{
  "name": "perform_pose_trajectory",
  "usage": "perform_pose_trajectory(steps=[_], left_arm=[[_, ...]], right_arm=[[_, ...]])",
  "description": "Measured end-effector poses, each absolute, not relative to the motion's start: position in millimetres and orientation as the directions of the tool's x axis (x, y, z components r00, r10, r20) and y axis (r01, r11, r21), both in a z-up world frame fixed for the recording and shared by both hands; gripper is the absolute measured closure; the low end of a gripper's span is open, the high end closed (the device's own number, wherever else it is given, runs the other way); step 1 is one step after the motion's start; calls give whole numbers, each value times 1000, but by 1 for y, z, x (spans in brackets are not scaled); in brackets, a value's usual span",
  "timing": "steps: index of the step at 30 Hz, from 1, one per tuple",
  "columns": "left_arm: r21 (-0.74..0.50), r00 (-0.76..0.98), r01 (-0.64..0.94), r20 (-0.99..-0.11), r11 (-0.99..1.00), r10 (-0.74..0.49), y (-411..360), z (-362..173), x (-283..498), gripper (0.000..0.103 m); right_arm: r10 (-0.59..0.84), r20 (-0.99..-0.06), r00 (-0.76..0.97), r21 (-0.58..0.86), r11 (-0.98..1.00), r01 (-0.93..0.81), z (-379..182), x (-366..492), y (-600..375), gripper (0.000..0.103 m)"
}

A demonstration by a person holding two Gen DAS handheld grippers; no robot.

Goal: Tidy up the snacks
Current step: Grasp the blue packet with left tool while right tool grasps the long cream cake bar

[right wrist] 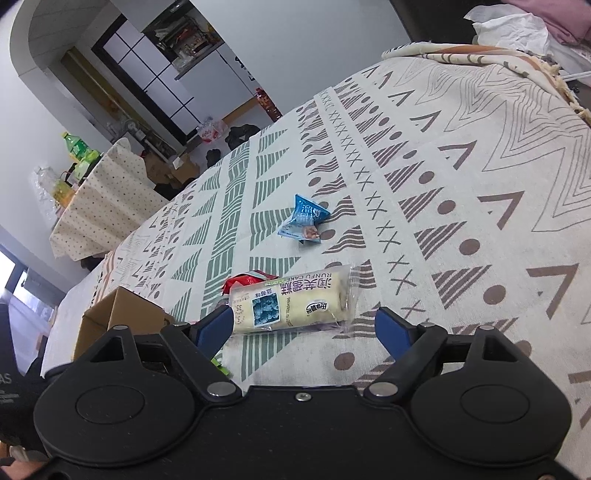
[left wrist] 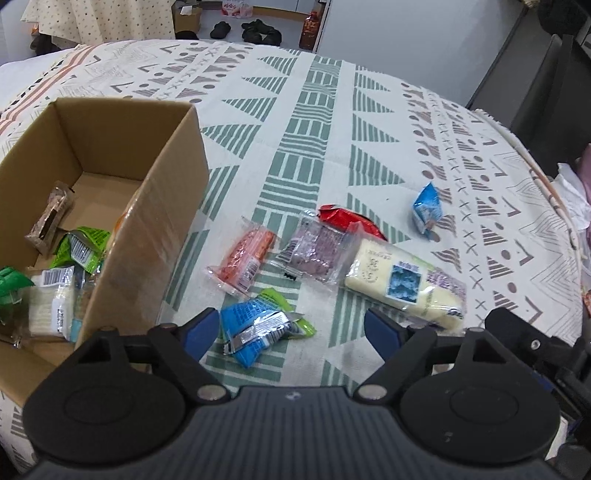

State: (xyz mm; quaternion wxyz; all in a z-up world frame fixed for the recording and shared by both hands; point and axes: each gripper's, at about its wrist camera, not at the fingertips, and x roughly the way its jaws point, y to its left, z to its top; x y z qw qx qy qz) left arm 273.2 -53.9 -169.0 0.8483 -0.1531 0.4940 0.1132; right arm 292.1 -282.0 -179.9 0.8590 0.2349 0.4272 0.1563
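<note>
Several snack packs lie on the patterned tablecloth [left wrist: 325, 122]. My left gripper [left wrist: 291, 334] is open just above a blue foil pack [left wrist: 255, 330] that overlaps a green one [left wrist: 295, 317]; the pack lies between the fingers, near the left pad. Beyond are an orange pack [left wrist: 245, 264], a purple pack [left wrist: 314, 253], a red pack [left wrist: 347, 219], a cream cake roll [left wrist: 402, 282] and a small blue pack [left wrist: 426, 210]. My right gripper [right wrist: 304, 326] is open around the cake roll [right wrist: 291, 302], the left pad close to its end. The small blue pack [right wrist: 306, 219] lies farther off.
An open cardboard box [left wrist: 162, 221] stands at the left with several snacks inside; its corner [right wrist: 122, 308] shows in the right wrist view. Beyond the table's far edge are shoes, a bottle and a second cloth-covered table [right wrist: 99, 199]. White tissue [right wrist: 513, 29] lies at the cloth's far right.
</note>
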Motion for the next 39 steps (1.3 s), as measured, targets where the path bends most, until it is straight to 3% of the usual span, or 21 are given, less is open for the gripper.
perform_pose_trajectory(steps=[7,18,31,39], left_arm=[[-108,460,-367,-884,924,80,-54,-188,279,26],[-74,433,-417,-892,906,126,-45,-201,286,57],[-125,451,-435,-887,892,95,-40,-191,285,61],[-130,452,-439,-887,889,93,-37,-186,284,61]], right_arm=[[481,-671,564,521,847,-103,-187,306,-273,24],[519,-627,581,488,843,-227,-186,330,-256,24],[574,-615,541,511,812,-282,-200,360,-234,24],[605,-674,424,551,794,-256,-216,351,-235,24]])
